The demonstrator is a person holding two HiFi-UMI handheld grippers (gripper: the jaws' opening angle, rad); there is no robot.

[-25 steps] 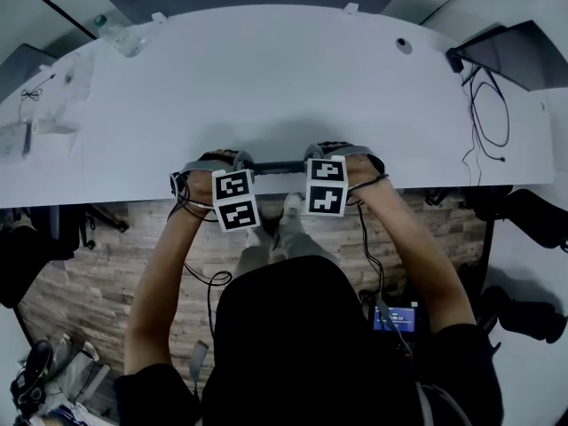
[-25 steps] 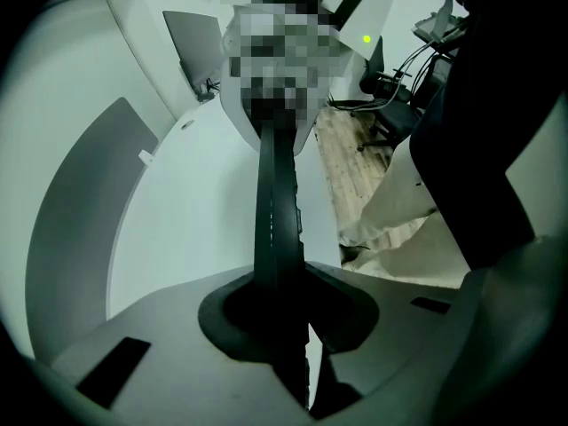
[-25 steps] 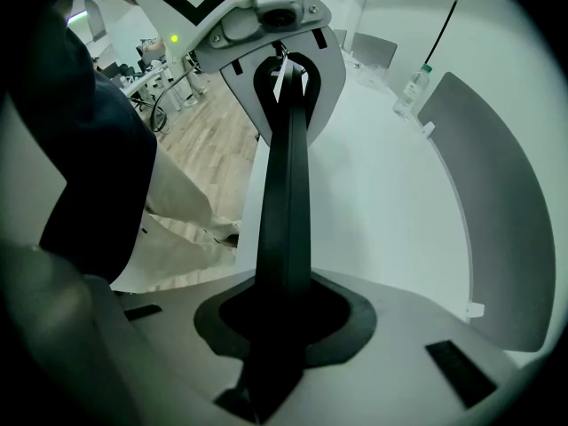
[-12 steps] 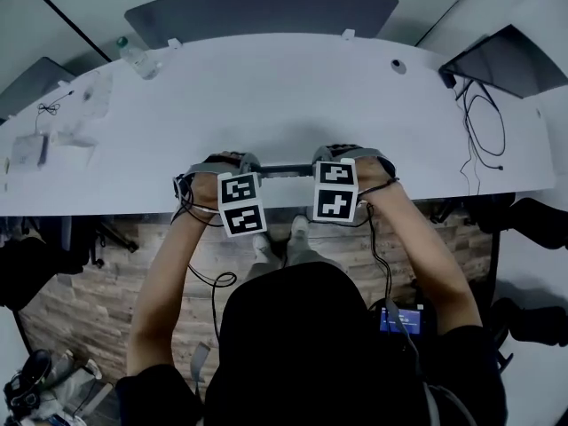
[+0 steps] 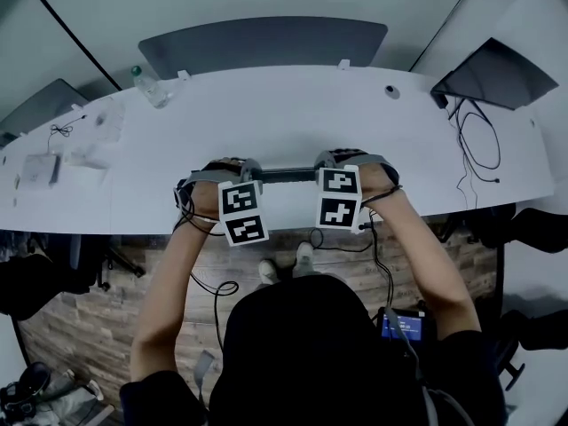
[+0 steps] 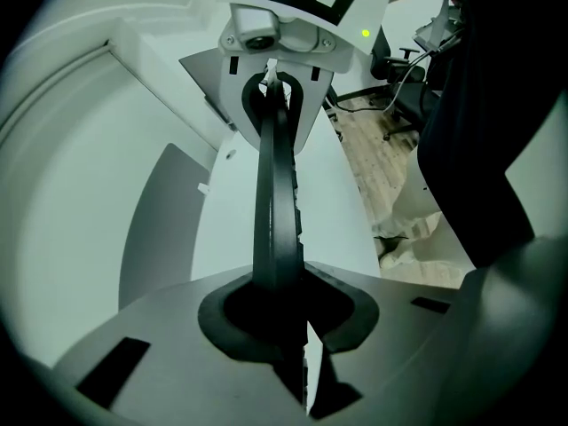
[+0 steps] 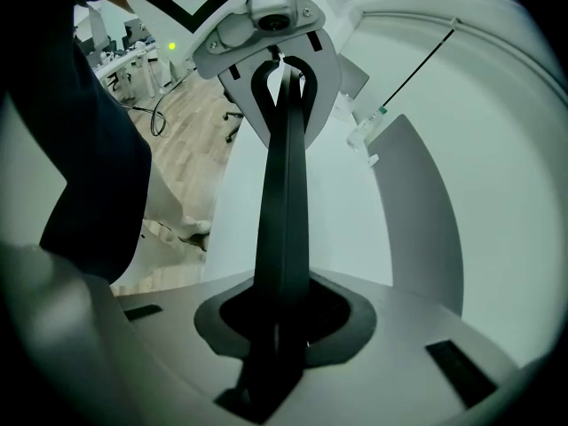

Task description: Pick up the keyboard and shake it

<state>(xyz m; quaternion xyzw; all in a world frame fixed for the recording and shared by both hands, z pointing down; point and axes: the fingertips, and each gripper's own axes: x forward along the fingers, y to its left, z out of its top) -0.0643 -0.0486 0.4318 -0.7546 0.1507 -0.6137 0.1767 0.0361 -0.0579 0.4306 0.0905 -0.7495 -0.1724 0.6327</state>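
The black keyboard point(image 5: 286, 174) hangs edge-on in the air above the near edge of the white table point(image 5: 293, 114), held at both ends. My left gripper point(image 5: 238, 167) is shut on its left end and my right gripper point(image 5: 330, 161) on its right end. In the left gripper view the keyboard point(image 6: 275, 193) runs as a thin dark slab from the left gripper's jaws point(image 6: 282, 304) up to the right gripper point(image 6: 273, 69). The right gripper view mirrors this: the keyboard point(image 7: 284, 202) stretches from the right gripper's jaws point(image 7: 282, 313) to the left gripper point(image 7: 282, 60). The keys are hidden.
A clear bottle point(image 5: 149, 85) stands at the table's far left, with a small white box point(image 5: 40, 169) and a cable beside it. A dark laptop point(image 5: 493, 71) and black cables point(image 5: 475, 145) lie at the right. A grey panel point(image 5: 266, 43) stands behind the table. Wooden floor point(image 5: 106, 309) lies below.
Both grippers have risen together with the keyboard between them, so the table now looks lower and farther away. The jaws have kept the same grip.
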